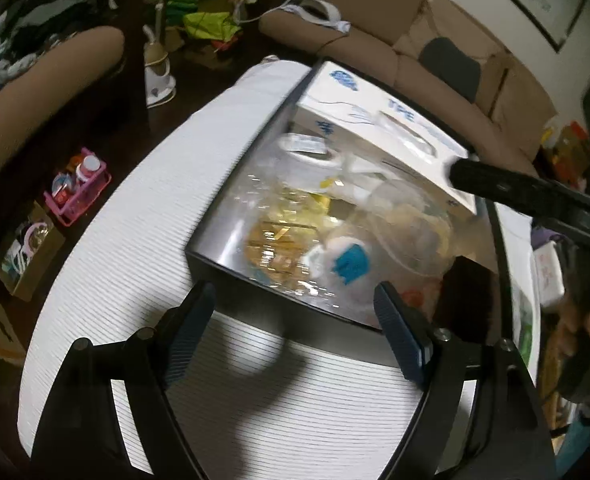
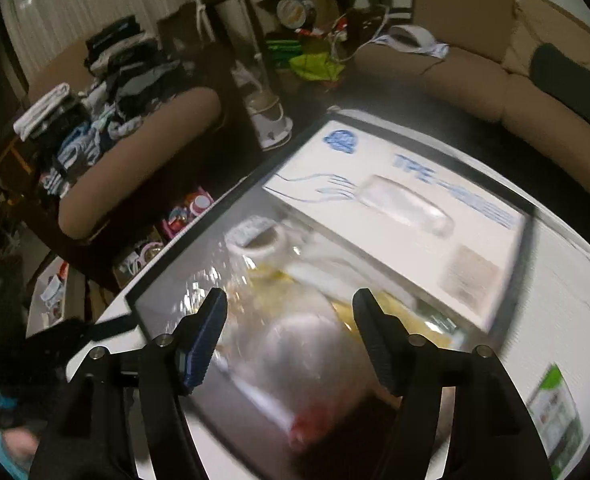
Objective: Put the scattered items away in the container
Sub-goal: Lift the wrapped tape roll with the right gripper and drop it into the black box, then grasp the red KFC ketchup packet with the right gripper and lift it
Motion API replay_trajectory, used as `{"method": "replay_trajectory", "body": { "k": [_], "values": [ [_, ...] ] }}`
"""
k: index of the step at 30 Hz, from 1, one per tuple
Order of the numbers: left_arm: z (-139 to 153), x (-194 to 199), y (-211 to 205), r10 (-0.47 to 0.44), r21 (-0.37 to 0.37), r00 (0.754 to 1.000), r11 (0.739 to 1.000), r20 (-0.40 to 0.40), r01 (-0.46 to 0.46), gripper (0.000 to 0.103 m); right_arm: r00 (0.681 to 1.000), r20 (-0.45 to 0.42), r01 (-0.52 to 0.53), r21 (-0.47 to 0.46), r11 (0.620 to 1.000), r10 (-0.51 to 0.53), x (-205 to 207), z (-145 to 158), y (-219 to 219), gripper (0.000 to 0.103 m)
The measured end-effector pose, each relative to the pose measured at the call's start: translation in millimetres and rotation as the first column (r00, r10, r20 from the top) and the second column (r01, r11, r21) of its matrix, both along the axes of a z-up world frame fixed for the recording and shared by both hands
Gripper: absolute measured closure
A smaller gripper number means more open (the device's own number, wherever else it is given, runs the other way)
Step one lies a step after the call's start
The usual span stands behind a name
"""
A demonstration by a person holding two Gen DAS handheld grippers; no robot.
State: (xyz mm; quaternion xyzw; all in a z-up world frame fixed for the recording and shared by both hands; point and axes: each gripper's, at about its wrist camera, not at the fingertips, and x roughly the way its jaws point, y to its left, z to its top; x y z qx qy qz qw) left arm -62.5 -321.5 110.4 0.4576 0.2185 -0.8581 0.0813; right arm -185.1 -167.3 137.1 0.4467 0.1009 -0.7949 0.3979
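Both jaws apart, nothing gripped; right gripper (image 2: 289,336) hangs right over the container (image 2: 167,280), left gripper (image 1: 295,320) just short of its near wall.

White tabletop (image 1: 135,240) lies bare left of the container (image 1: 231,216); white box (image 1: 395,128) fills its far side.

Counter (image 1: 143,240): white, matt, finely ribbed surface
Container (image 1: 231,208): dark rim, shiny reflective inner walls
Box (image 2: 395,200): white card, slight sheen, blue print
Bag (image 1: 415,232): clear, glossy crinkled plastic
Tape roll (image 2: 255,236): white, matt
Claw pads (image 1: 395,332): blue, ridged, on matt black plastic fingers
Sofa (image 2: 495,88): tan cloth, matt
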Motion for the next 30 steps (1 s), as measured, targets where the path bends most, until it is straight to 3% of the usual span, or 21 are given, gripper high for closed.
{"method": "replay_trajectory", "body": {
  "k": [4,9,15,18,21,26,30],
  "values": [
    [16,0,37,-0.112,-0.014,0.992,0.994,-0.065,0.112,0.022,0.998,-0.024,0.052,-0.012,0.999,-0.052,17,14,64,0.032],
    [26,3,100,-0.266,-0.047,0.958,0.964,-0.104,0.262,0.022,0.987,-0.047,0.152,-0.008,0.988,-0.153,37,8,146,0.031],
    [26,5,153,-0.370,-0.028,0.920,0.929,-0.133,0.369,0.022,0.973,-0.007,0.232,-0.015,0.973,-0.232,48,-33,202,0.032],
    [24,9,179,-0.438,-0.062,0.890,0.899,-0.128,0.433,0.022,0.973,0.031,0.230,-0.036,0.972,-0.229,52,-58,208,0.036],
    [16,18,198,-0.502,-0.111,0.859,0.864,-0.103,0.491,0.022,0.982,0.038,0.185,-0.027,0.982,-0.184,54,-79,203,0.040],
    [2,31,201,-0.592,-0.141,0.803,0.803,-0.078,0.578,0.022,0.999,-0.020,-0.045,0.080,0.996,0.047,58,-108,177,0.039],
    [-1,34,182,-0.599,-0.103,0.797,0.800,-0.080,0.591,0.022,0.975,-0.052,-0.202,0.214,0.956,0.218,49,-121,150,0.035]
  ]
}}
